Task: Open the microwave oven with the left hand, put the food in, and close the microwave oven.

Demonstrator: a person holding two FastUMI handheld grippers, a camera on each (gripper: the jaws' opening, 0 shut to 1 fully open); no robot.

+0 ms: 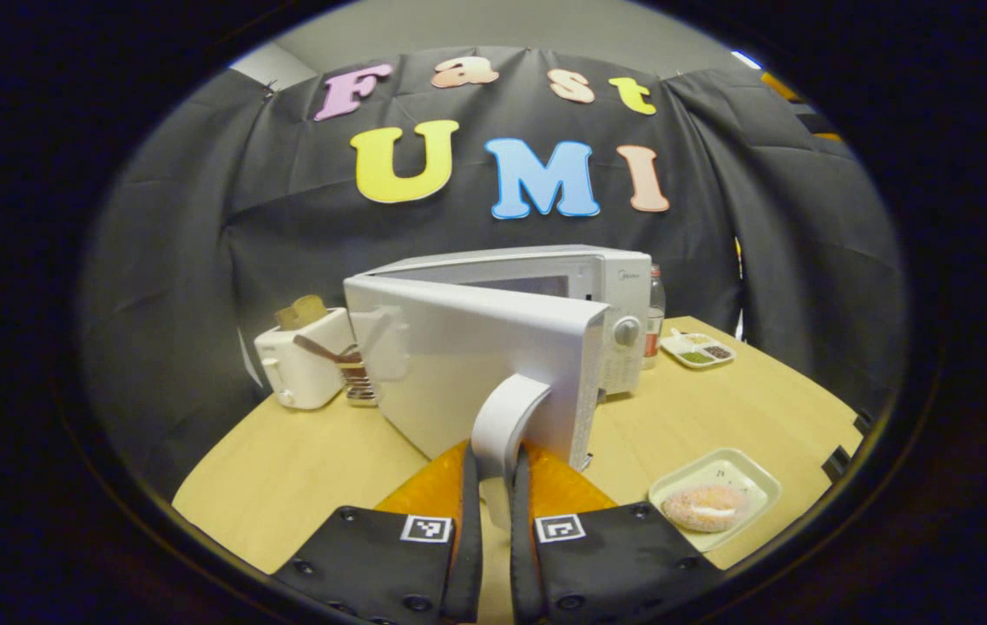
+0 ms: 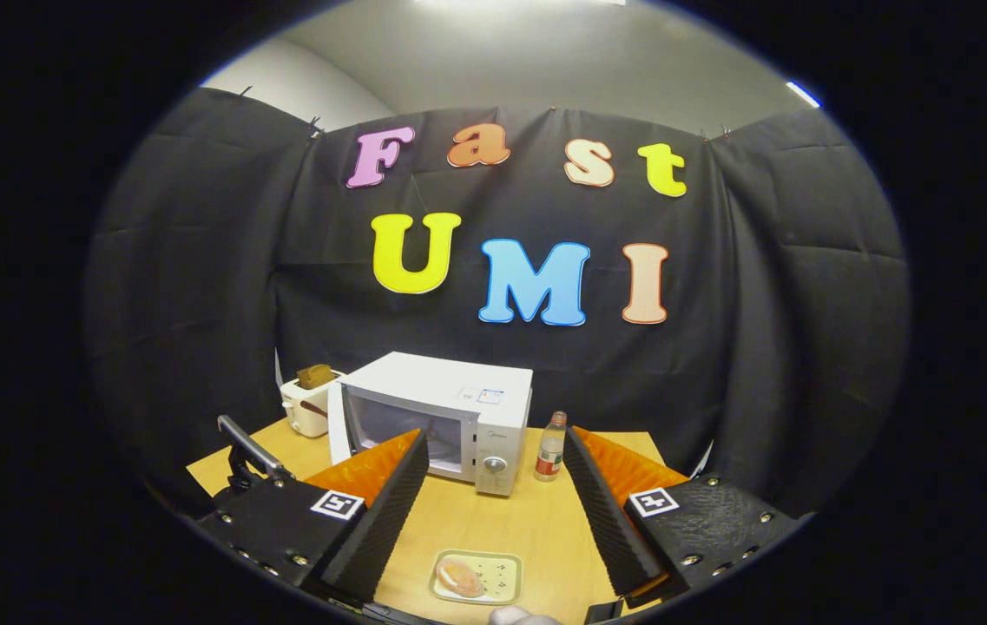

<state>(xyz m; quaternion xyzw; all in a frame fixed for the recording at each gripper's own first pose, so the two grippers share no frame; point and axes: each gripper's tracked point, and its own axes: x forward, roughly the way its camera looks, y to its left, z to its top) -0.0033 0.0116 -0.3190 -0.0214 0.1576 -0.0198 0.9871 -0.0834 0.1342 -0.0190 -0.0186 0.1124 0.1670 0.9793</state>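
The white microwave [image 1: 580, 278] stands at the back of the wooden table with its door [image 1: 458, 365] swung partly out on its left-hand hinge. My left gripper [image 1: 496, 473] is shut on the door's curved white handle [image 1: 506, 417], which sits between both fingers. The food, a pale pink round bun [image 1: 706, 508], lies on a light green tray [image 1: 749, 473] to the right of the door. In the right gripper view the microwave [image 2: 450, 408] is farther off and the bun [image 2: 458, 575] lies on its tray [image 2: 497, 580] below my right gripper [image 2: 495, 438], which is wide open and holds nothing.
A white toaster [image 1: 298, 369] with bread in it stands left of the microwave, with a small rack [image 1: 358, 382] beside it. A bottle [image 1: 654, 317] and a small divided dish [image 1: 700, 349] stand to its right. Bare tabletop [image 1: 285, 469] lies in front.
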